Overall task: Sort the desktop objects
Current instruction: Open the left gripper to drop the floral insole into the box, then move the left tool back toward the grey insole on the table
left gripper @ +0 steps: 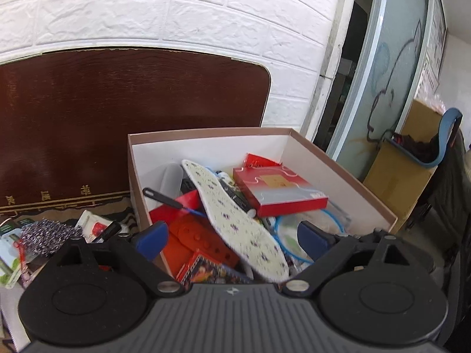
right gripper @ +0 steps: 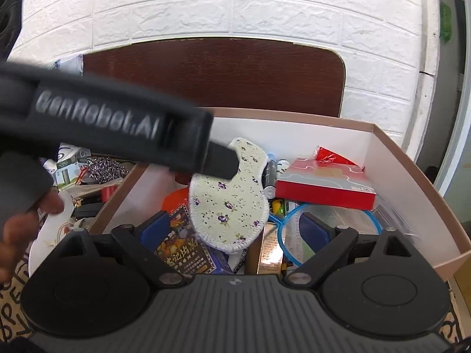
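Observation:
A floral shoe insole (left gripper: 235, 220) lies tilted on top of the pile inside a white cardboard box (left gripper: 347, 182). It also shows in the right wrist view (right gripper: 229, 200). My left gripper (left gripper: 232, 236) is open and empty over the box's near-left part. In the right wrist view the left gripper's body (right gripper: 117, 123) reaches in from the left above the insole. My right gripper (right gripper: 232, 226) is open and empty above the box (right gripper: 412, 194). A red flat box (left gripper: 279, 191) lies at the back right of the pile; it also shows in the right wrist view (right gripper: 326, 185).
The box also holds an orange plastic piece (left gripper: 194, 241), a blue ring (right gripper: 332, 229), a colourful card pack (right gripper: 188, 250) and a black-handled tool (left gripper: 164, 198). Left of the box lie a metal scourer (left gripper: 44, 234) and small packets (right gripper: 70, 164). A dark wooden board (left gripper: 117, 117) leans on the wall.

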{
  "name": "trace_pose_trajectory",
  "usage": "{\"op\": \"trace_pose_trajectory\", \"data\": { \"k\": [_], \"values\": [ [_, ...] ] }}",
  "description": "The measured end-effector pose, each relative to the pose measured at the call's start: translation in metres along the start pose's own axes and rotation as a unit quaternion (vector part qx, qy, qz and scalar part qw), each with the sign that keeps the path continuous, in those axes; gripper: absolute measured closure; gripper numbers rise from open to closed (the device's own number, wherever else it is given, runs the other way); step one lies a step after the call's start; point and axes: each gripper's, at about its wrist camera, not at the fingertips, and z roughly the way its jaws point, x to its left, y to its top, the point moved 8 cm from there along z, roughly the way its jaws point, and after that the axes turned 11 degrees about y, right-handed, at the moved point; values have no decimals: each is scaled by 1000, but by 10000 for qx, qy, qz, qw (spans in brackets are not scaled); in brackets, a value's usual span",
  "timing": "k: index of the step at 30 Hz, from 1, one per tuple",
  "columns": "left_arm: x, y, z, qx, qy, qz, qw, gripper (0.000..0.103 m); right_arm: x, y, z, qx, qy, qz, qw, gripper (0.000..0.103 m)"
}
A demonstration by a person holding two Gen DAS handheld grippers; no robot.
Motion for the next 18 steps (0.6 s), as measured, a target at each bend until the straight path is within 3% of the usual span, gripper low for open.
{"op": "trace_pose_trajectory", "data": {
  "k": [18],
  "values": [
    [0, -19, -50, -44, 493, 27, 9988, 6, 30, 5, -35, -223, 66, -248, 9994, 2]
  ]
}}
